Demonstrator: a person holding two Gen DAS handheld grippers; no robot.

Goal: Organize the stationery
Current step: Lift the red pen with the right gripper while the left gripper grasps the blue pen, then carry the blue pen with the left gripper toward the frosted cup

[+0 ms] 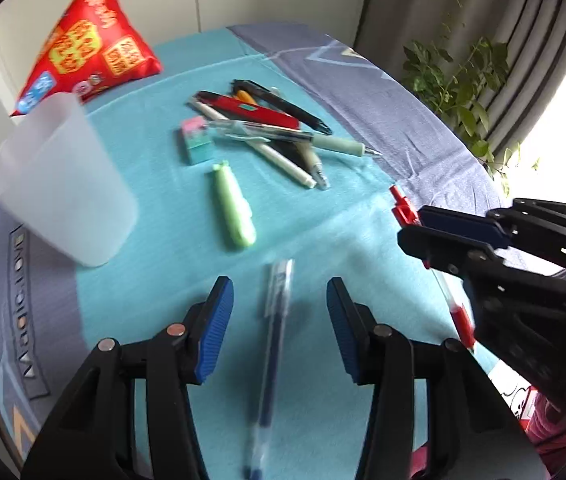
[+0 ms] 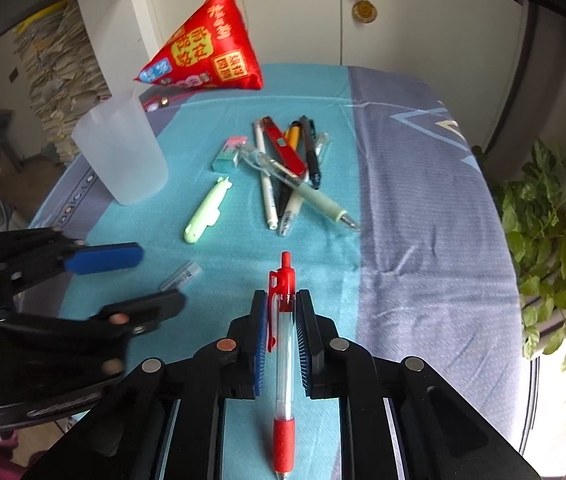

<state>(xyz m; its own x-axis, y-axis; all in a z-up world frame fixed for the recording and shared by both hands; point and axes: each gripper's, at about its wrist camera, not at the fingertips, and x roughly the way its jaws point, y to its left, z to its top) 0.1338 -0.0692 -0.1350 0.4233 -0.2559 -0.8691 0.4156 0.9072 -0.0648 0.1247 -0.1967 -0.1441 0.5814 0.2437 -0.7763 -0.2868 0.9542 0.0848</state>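
Observation:
A blurred blue pen (image 1: 275,320) lies lengthwise between the jaws of my left gripper (image 1: 279,286); the blue pads stand apart from it on both sides, so the gripper is open. In the right wrist view my right gripper (image 2: 281,300) is shut on a red click pen (image 2: 285,360), clip end forward, above the teal cloth. The right gripper (image 1: 411,226) shows at the right of the left wrist view with the red pen (image 1: 461,320) in it. A frosted plastic cup (image 1: 55,184) (image 2: 123,152) stands at the left. A pile of pens (image 1: 267,128) (image 2: 291,164) lies farther back.
Beside the pile lie a pink-and-teal eraser (image 1: 197,140) (image 2: 231,154) and a pale green pen-shaped item (image 1: 235,204) (image 2: 207,210). A red triangular pouch (image 1: 87,48) (image 2: 207,48) stands at the table's far side. A leafy plant (image 2: 555,220) hangs beyond the right edge.

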